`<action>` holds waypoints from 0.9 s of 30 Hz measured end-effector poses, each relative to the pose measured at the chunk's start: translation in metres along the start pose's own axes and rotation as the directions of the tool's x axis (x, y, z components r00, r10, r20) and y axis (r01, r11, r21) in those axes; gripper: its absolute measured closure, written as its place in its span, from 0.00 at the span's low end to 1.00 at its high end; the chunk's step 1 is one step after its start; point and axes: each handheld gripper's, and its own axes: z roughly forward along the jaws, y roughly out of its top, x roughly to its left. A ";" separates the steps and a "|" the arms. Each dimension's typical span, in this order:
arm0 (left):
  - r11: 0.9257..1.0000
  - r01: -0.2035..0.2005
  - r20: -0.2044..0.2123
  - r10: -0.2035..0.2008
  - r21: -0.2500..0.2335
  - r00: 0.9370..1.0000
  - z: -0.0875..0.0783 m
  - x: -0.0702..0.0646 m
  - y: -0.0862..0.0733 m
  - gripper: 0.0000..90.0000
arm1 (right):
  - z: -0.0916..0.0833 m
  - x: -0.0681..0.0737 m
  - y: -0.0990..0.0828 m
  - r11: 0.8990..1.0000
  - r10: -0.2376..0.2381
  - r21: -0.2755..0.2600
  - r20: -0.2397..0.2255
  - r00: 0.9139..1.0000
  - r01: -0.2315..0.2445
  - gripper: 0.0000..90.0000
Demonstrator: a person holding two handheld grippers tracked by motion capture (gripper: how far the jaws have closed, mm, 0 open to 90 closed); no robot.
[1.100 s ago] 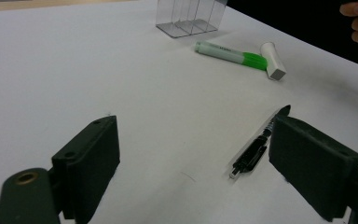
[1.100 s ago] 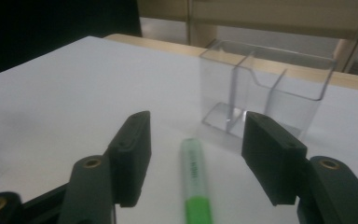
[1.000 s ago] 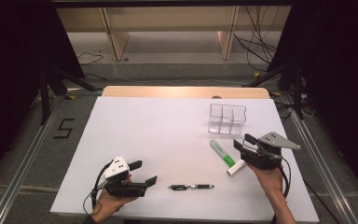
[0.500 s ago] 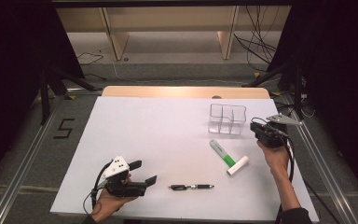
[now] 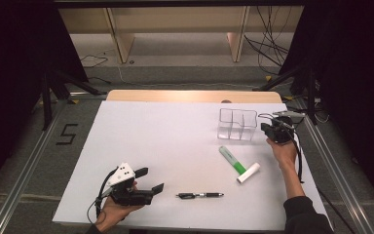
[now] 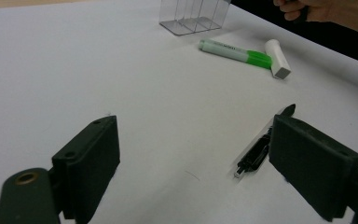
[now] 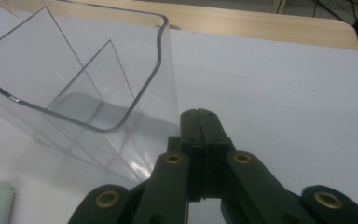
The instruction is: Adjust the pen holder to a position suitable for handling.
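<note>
- The right gripper (image 7: 200,122), jaws pressed together on nothing, sat just beside the clear box (image 7: 81,88); a nudge could have slid it.
- The left gripper (image 6: 193,163) stayed spread.

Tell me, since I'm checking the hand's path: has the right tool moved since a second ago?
Yes. The right tool went from beside the green highlighter up to the clear organizer.

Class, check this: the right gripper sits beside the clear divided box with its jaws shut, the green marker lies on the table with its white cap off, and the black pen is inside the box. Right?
Not quite. The black pen lies on the table near the left gripper, not in the clear divided box; the high view shows this. The rest stands: right gripper shut beside the box, green marker uncapped, white cap beside it.
</note>
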 end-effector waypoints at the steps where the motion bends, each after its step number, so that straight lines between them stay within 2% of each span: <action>1: 1.000 0.000 0.001 0.000 0.002 1.000 0.000 0.000 0.000 0.18 | 0.002 -0.001 0.001 1.000 0.005 0.001 -0.009 1.000 -0.005 1.00; 5: 1.000 0.001 -0.001 -0.001 0.002 1.000 0.000 0.000 0.000 0.18 | 0.006 0.002 0.003 1.000 0.008 0.005 -0.022 1.000 -0.007 1.00; 7: 1.000 0.000 -0.001 0.000 0.001 1.000 0.000 0.000 0.000 0.18 | 0.010 0.006 0.006 1.000 -0.006 0.018 -0.025 1.000 0.006 1.00; 16: 1.000 0.001 0.001 -0.001 0.003 1.000 0.001 -0.001 0.000 0.18 | 0.021 0.018 0.014 0.999 -0.025 0.041 -0.016 1.000 0.026 1.00; 18: 1.000 0.001 0.000 -0.001 0.004 1.000 0.001 -0.001 0.000 0.18 | 0.026 0.029 0.019 0.998 -0.042 0.044 -0.028 0.999 0.044 1.00; 19: 1.000 0.002 0.000 -0.002 0.004 1.000 0.001 -0.001 0.000 0.18 | 0.026 0.029 0.019 0.998 -0.042 0.044 -0.028 0.999 0.044 1.00; 22: 1.000 -0.001 -0.001 0.001 0.002 1.000 0.001 0.000 0.000 0.18 | 0.030 0.041 0.023 0.997 -0.064 0.047 -0.040 0.997 0.066 1.00; 23: 1.000 -0.002 0.000 0.002 0.002 1.000 0.000 0.000 0.000 0.18 | 0.033 0.048 0.025 0.996 -0.072 0.044 -0.049 0.996 0.074 1.00; 27: 1.000 -0.003 0.001 0.003 0.003 1.000 0.000 0.000 0.000 0.18 | 0.036 0.058 0.028 0.996 -0.080 0.043 -0.061 0.995 0.083 1.00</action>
